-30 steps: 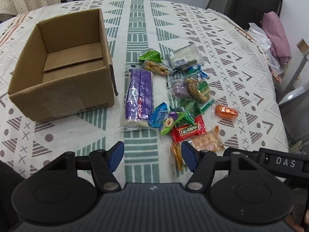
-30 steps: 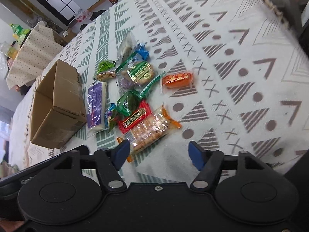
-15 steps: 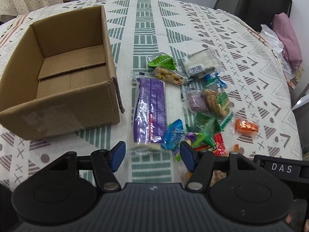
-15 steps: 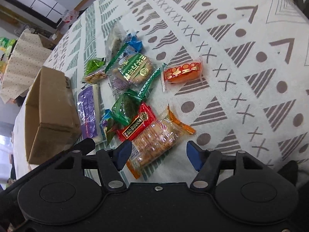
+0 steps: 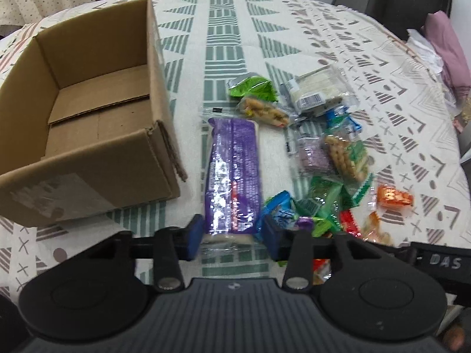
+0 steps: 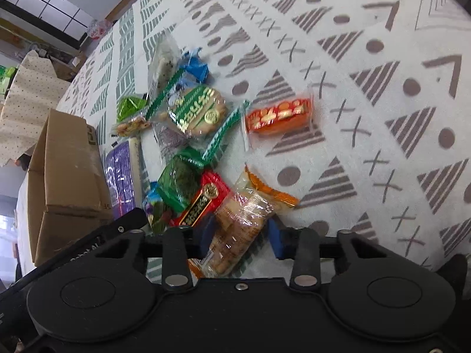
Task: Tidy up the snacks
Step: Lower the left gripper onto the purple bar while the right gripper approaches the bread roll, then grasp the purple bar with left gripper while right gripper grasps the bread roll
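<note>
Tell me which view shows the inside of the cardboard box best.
The left wrist view: it looks down into the cardboard box, showing its bare floor and inner walls. The right wrist view catches only the box's outer side and top edge, nothing of the inside.

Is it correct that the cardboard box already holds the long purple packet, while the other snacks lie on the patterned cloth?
Not quite. The cardboard box holds nothing; the long purple packet lies on the patterned cloth beside it, as the left wrist view shows. The other snacks do lie on the cloth.

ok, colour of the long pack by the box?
Purple long pack, with a pale end; clearest in the left wrist view.
</note>
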Motion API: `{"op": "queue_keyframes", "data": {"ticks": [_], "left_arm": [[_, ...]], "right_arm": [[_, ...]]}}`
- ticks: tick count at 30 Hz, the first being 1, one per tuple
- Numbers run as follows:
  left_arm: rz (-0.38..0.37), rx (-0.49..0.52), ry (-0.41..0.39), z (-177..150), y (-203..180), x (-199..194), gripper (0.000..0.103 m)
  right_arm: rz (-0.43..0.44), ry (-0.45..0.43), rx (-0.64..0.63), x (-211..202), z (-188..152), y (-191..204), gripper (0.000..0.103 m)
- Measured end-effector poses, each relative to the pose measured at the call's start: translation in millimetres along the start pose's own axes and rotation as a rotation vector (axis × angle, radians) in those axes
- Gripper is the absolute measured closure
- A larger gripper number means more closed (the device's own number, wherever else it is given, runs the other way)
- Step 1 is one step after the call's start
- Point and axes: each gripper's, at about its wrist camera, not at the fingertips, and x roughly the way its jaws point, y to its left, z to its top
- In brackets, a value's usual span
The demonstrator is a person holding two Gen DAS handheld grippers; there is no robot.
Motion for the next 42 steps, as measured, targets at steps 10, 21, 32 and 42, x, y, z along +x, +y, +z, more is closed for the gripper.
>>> {"op": "queue_keyframes", "data": {"ticks": [10,21,32,42], "left_arm": [[0.008,-0.005,0.031,-8.4,-1.8,-5.6,0.069],[-0.001,-0.012,0.121,-26.3,-1.1,-17.8,0.069],[0.041,0.024,0.103,-22.2,-5.8,-14.9,0.056],[0.069,0.032,0.110,-22.4,-7.0,2.5,0.049]], "right_arm": [[-0.040,-0.090,-0.026,-12.3,4.5,-1.8,0.077],[-0.057,-0.142,-0.069,-21.6,3.8,4.0,0.057],[-0.106,-0.053,-0.114,-4.8,-5.9,14.5,0.039],[-0.279,-0.064,-0.220,3.6,-15.4,24.5,0.041]]}}
